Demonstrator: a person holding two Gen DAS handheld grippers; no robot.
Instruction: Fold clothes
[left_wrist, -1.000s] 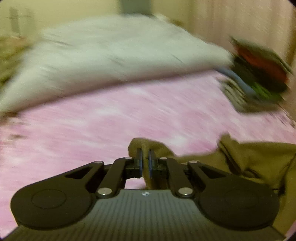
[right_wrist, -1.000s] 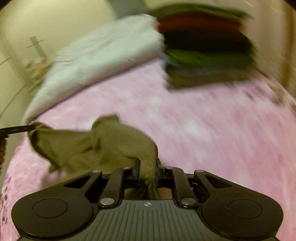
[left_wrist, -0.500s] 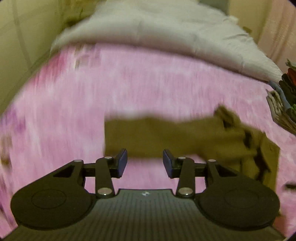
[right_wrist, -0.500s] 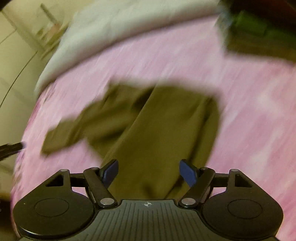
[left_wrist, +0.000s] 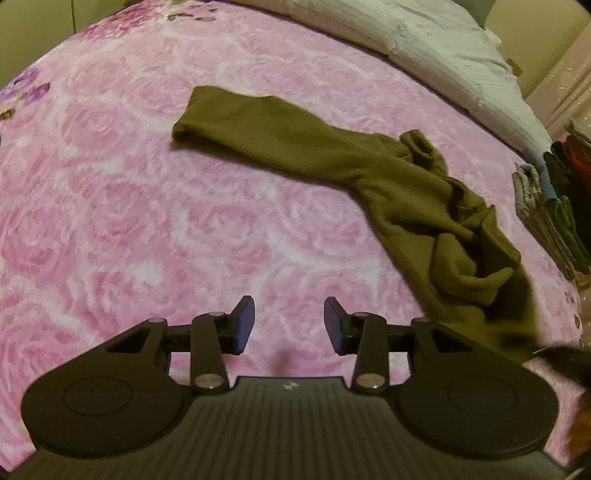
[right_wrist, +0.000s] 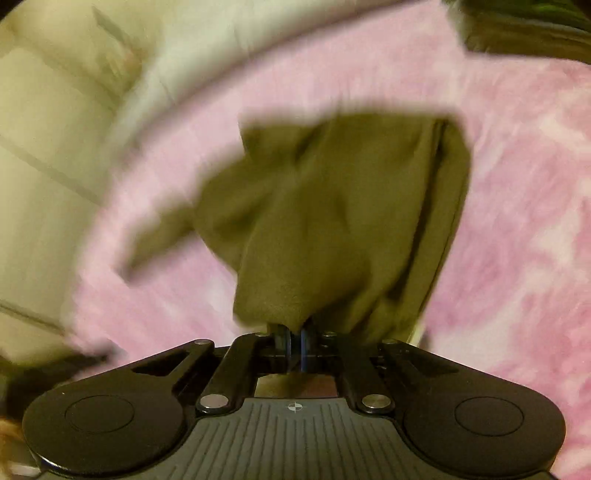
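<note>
An olive-brown garment (left_wrist: 369, 173) lies crumpled on the pink floral bedspread (left_wrist: 147, 221), one long part stretched to the left, the rest bunched at the right. My left gripper (left_wrist: 289, 325) is open and empty, above bare bedspread, short of the garment. In the right wrist view my right gripper (right_wrist: 295, 338) is shut on an edge of the same garment (right_wrist: 332, 206), which hangs out ahead of it, blurred by motion.
A stack of folded clothes (left_wrist: 554, 206) stands at the bed's right edge and shows blurred in the right wrist view (right_wrist: 524, 29). A white quilt (left_wrist: 424, 44) lies along the far side. A pale wall (right_wrist: 48, 147) is at the left.
Both grippers held the garment a second ago, then opened and dropped it on the bed. The left stays open and has drawn back. The right has shut on the garment's edge again.
</note>
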